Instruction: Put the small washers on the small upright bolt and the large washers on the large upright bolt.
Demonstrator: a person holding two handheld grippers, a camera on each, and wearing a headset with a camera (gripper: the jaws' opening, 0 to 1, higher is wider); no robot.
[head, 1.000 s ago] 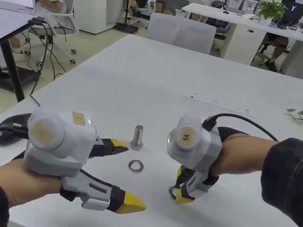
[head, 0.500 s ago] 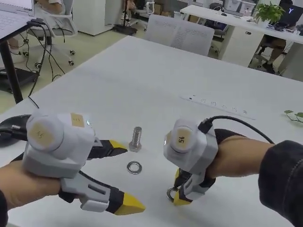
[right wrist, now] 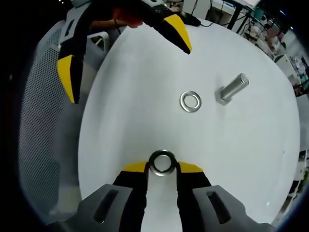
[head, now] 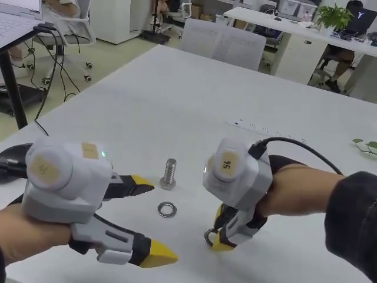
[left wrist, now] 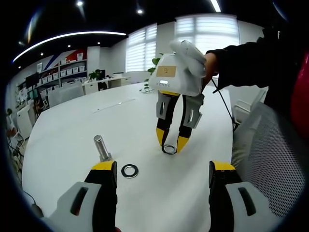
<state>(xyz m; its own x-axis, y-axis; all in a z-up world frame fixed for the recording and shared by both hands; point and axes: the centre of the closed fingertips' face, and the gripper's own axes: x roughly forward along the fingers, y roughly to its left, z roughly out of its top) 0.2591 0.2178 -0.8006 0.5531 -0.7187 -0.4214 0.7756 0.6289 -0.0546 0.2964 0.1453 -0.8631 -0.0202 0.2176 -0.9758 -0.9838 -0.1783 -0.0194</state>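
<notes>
A steel bolt stands head-down on the white table, with a washer lying flat just in front of it. My right gripper points down at the table right of them and is shut on a second washer, which sits between the yellow tips. My left gripper is open, level with the loose washer and left of it. Through its jaws I see the bolt, the flat washer and the right gripper with its washer.
A flush power strip is set into the table beyond the grippers. A grey chair stands at the far edge. A black object lies at the left edge and green leaves at the right.
The right gripper has tilted a little with the washer still in its tips. The left gripper has dropped slightly toward me. Bolt and loose washer have not moved.
</notes>
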